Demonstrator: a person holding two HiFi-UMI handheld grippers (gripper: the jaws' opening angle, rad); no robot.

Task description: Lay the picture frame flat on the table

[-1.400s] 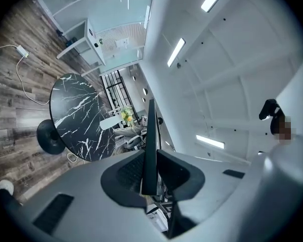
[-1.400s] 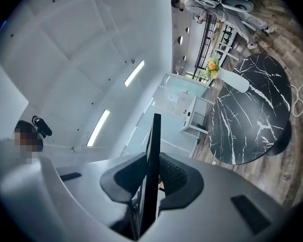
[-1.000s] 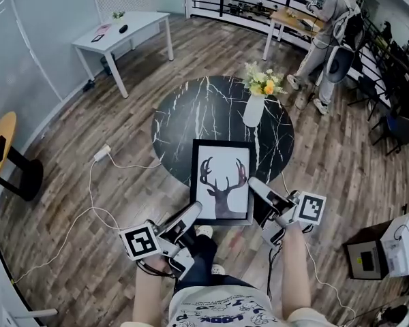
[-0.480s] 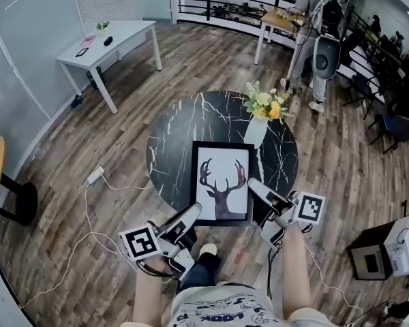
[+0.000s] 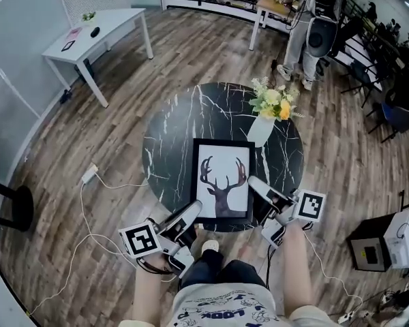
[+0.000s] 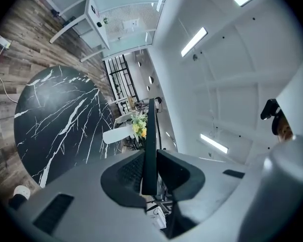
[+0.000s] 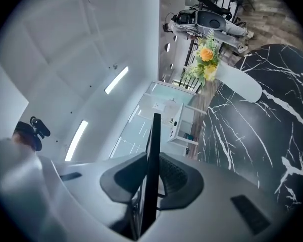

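– Over the near side of the round black marble table (image 5: 174,138), you held the picture frame (image 5: 223,181) by its two lower corners, deer print facing up.

– And your jaws? How did they sit on it?

– Your left gripper (image 6: 150,171) was clamped on the frame's thin black edge. In the left gripper view, that edge ran straight up between the two dark pads, one pad pressed to each face.

– Was your other side the same?

– Yes. Your right gripper (image 7: 151,178) was clenched on the frame too, the edge standing dead centre between its pads in the right gripper view. From the head view, the two grippers reached in from either side of your legs, the left to the lower left corner and the right to the lower right.

– Did you have it down on the marble?

– That could not be told. The frame's bottom edge sat near the table's near rim, and its top edge ended just beside the white vase (image 5: 260,131) of yellow and white flowers (image 5: 276,103). No view showed whether the underside touched the stone.
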